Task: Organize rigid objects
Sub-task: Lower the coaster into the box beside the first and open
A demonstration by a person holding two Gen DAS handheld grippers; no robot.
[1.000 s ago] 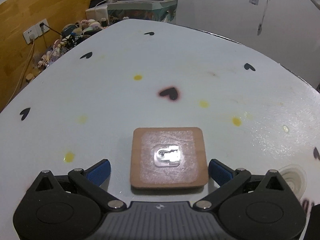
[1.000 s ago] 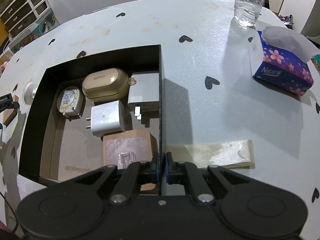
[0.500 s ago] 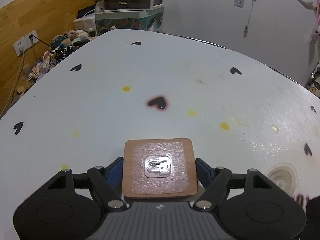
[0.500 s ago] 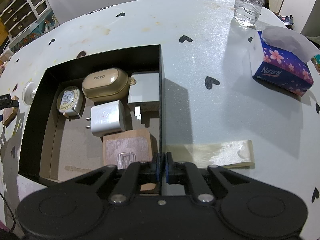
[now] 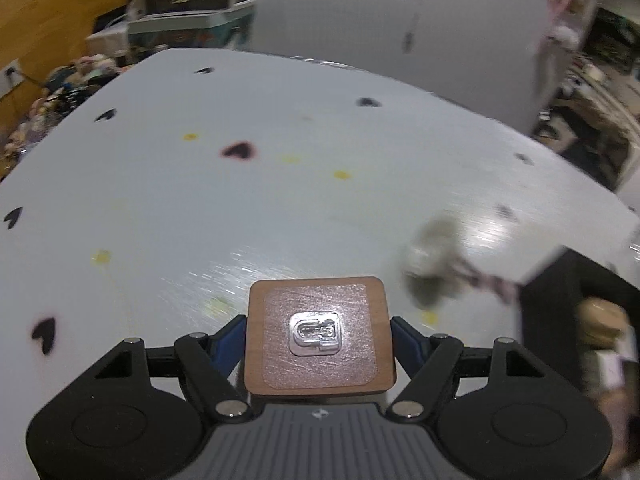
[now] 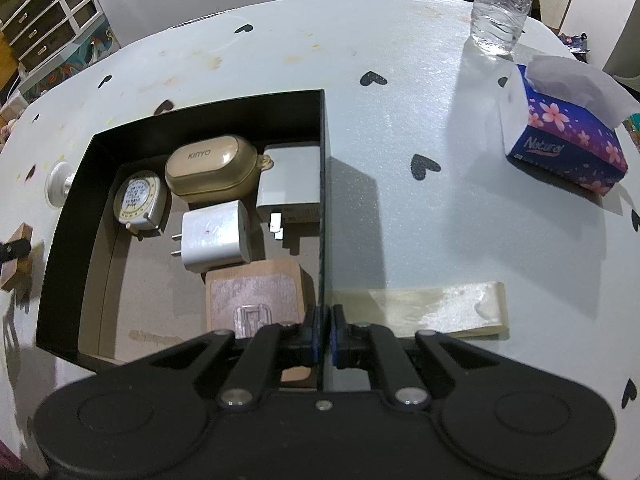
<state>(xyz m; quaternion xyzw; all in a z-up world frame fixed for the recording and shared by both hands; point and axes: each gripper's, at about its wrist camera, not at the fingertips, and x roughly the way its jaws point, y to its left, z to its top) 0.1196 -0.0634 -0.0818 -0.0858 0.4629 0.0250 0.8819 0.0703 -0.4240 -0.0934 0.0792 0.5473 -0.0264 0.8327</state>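
Wooden square tiles number two: one (image 5: 320, 340) is pinched between the blue pads of the left hand-held gripper (image 5: 320, 338) at the lower centre of the left wrist view, and the other (image 6: 256, 300) lies flat inside the black box (image 6: 64, 256) at the lower middle of the right wrist view. That box also holds one white charger (image 6: 218, 238), one grey adapter (image 6: 290, 196), one beige earbud case (image 6: 210, 174) and one round tape measure (image 6: 138, 204). The right hand-held gripper (image 6: 323, 336) is pressed together on the box's right wall. On the worktop (image 6: 420, 220) to the right stand one water bottle (image 6: 502, 4) and one tissue pack (image 6: 568, 128), and one yellowish strip (image 6: 424, 312) lies just beside the box. A white round knob (image 6: 58, 188) sits outside the box's left wall. Compared with a second ago, the left hand-held gripper has closed from spread to clamped on the tile and lifted it, and its view has swung right, so the box's corner (image 5: 560, 300) now shows, blurred, at the right edge.
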